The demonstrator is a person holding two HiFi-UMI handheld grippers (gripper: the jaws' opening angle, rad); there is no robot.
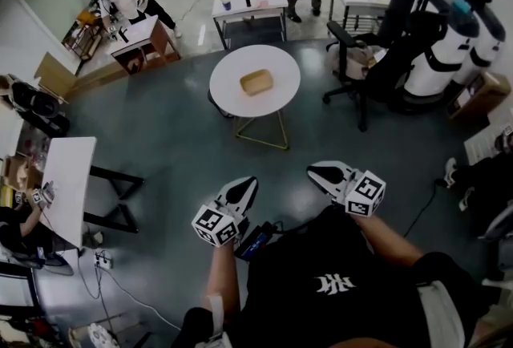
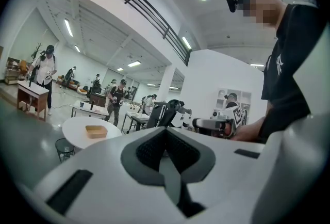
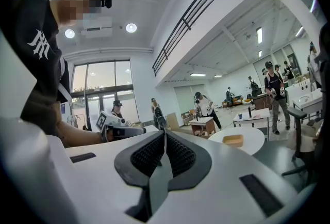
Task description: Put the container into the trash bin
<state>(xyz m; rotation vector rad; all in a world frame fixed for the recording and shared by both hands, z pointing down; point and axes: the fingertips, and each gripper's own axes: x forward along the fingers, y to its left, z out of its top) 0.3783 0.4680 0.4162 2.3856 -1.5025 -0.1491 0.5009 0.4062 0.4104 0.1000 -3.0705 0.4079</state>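
Jaws on both my claws are pressed together with nothing between them. My left gripper (image 1: 244,189) and right gripper (image 1: 321,173) sit side by side low in the head view, both pointing level out over the grey floor (image 1: 160,130) towards the round white table (image 1: 228,98). In the left gripper view the ribbed black pads (image 2: 149,148) meet along one closed seam, and the right gripper view shows the same on its pads (image 3: 180,156).

The container (image 1: 256,82) is a shallow tan rectangular tray with rounded corners. It lies flat near the centre of the tabletop, well apart from both claws, and nothing else shares the tabletop with it. Its open top faces up. From the head view I see only a tan inner floor, too small to tell whether anything lies in it. From my left claw it shows as a low tan box (image 2: 96,131) on the table's disc, and from my right claw it sits right of the jaw tips (image 3: 233,140).

A dark mesh trash bin (image 2: 63,146) stands on the floor just beside the table's left edge in the left gripper view. I cannot tell what it holds. A black office chair (image 1: 377,58) stands off the table's right edge.
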